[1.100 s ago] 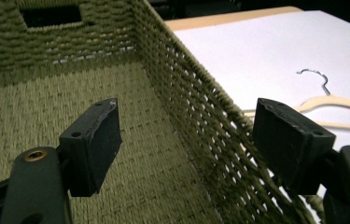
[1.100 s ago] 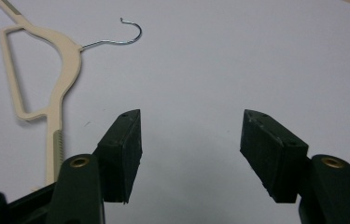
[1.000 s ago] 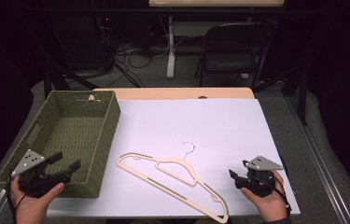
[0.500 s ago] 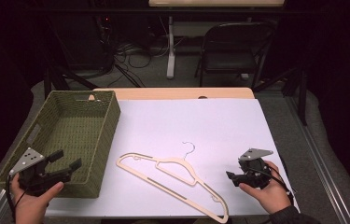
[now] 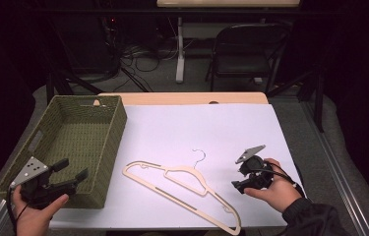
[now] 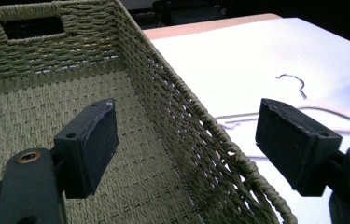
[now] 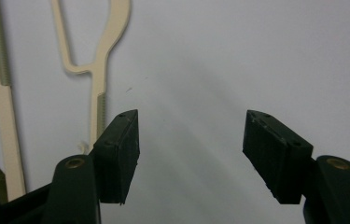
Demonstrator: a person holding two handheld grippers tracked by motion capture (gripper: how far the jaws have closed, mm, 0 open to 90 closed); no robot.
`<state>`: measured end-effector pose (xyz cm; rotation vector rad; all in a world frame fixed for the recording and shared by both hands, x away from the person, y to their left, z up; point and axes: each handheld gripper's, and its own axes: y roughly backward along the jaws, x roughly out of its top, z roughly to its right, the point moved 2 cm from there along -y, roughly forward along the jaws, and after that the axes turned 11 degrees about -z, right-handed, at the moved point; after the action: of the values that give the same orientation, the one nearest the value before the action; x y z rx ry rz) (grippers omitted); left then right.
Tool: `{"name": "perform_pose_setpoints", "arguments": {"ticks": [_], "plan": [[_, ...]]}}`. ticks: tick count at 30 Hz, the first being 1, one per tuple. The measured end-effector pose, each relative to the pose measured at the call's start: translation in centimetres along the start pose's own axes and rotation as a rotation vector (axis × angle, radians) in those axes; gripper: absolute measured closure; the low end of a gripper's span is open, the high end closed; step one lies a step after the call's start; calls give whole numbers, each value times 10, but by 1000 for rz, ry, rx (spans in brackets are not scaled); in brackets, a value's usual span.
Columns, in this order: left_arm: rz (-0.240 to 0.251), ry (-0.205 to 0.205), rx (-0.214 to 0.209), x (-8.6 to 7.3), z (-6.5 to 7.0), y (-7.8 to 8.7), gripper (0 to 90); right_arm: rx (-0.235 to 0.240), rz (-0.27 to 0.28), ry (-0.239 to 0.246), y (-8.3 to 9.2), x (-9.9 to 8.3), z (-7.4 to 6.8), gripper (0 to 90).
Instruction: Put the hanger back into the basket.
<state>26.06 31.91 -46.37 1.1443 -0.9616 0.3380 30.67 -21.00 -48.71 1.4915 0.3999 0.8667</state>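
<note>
A cream plastic hanger (image 5: pixel 182 171) with a metal hook lies flat on the white table cover (image 5: pixel 206 128), near the front middle. My right gripper (image 5: pixel 238 180) is held low just right of the hanger's lower arm, open, its jaws pointing left at it with nothing between them. In the right gripper view the hanger (image 7: pixel 100 60) lies ahead and left of the open gripper (image 7: pixel 191 144). My left gripper (image 5: pixel 72 169) is open over the near right corner of a green woven basket (image 5: pixel 118 130). In the left gripper view the open gripper (image 6: pixel 189 135) straddles the basket's rim (image 6: pixel 186 100), with the hanger (image 6: pixel 331 109) beyond.
The basket is empty inside and takes up the table's left side. A strip of bare wooden tabletop (image 5: pixel 182 98) shows at the far edge. Behind the table stand a dark folding chair (image 5: pixel 251 49) and floor cables.
My right gripper has moved left and slightly away from the person, closer to the hanger, and has tilted. The left gripper has hardly moved.
</note>
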Motion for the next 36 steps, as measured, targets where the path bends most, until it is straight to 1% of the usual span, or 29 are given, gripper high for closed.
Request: {"name": "perform_pose_setpoints", "arguments": {"ticks": [1,4,5,6,7,8,9,11,12,13,14,15,16,18,19,22,23,24,25,26,27,28,29,32,36], "plan": [[0,-1,0,0,0,0,213,1,-29,19,1,2,-1,366],[-12,0,5,-1,-2,-1,213,12,-77,47,3,8,-3,372],[-12,0,5,-1,-2,-1,213,17,-86,55,4,11,-4,372],[-12,7,2,-2,-3,-1,213,21,-71,63,3,13,-4,372],[-13,8,2,-2,-3,-1,213,19,-92,76,5,16,-5,373],[-13,8,2,-2,-3,-1,213,12,-125,88,8,19,-5,374],[-14,10,3,-2,-3,-1,213,9,-127,100,9,22,-6,379],[-15,9,-1,-2,-4,-1,213,14,-157,122,11,29,-7,394],[-15,9,-1,-2,-4,-1,213,14,-157,130,11,32,-7,398],[-16,10,-3,-2,-3,-2,213,24,-180,137,13,36,-7,401],[-17,10,-5,-3,-3,-2,213,19,-177,145,13,38,-8,406],[-19,9,-6,-3,-3,-2,213,37,-179,149,13,41,-8,420],[-19,9,-6,-3,-3,-2,213,33,-201,154,15,44,-8,423],[-21,10,-7,-3,-3,-2,213,45,-212,160,15,48,-8,429],[-20,11,-8,-3,-3,-2,214,48,-233,165,15,49,-9,430],[-20,10,-9,-3,-3,-2,214,46,-262,171,13,52,-9,451],[-21,9,-9,-3,-3,-2,214,57,-261,172,12,52,-8,453],[-21,9,-9,-3,-3,-2,214,70,-293,171,11,53,-7,454],[-22,11,-10,-3,-3,-2,214,89,-302,156,9,53,-6,469],[-21,11,-10,-3,-3,-2,214,83,-319,160,9,53,-6,490],[-21,11,-10,-3,-3,-3,214,75,-317,170,8,53,-5,507],[-21,11,-10,-3,-3,-3,215,73,-336,174,8,53,-4,518],[-26,10,-8,-2,-3,-3,215,68,-333,171,6,53,-4,525],[-29,7,-13,-2,-2,-4,215,78,-358,166,2,56,-5,523],[-29,3,-14,-1,-1,-4,215,65,-358,189,-3,63,-12,517]]}}
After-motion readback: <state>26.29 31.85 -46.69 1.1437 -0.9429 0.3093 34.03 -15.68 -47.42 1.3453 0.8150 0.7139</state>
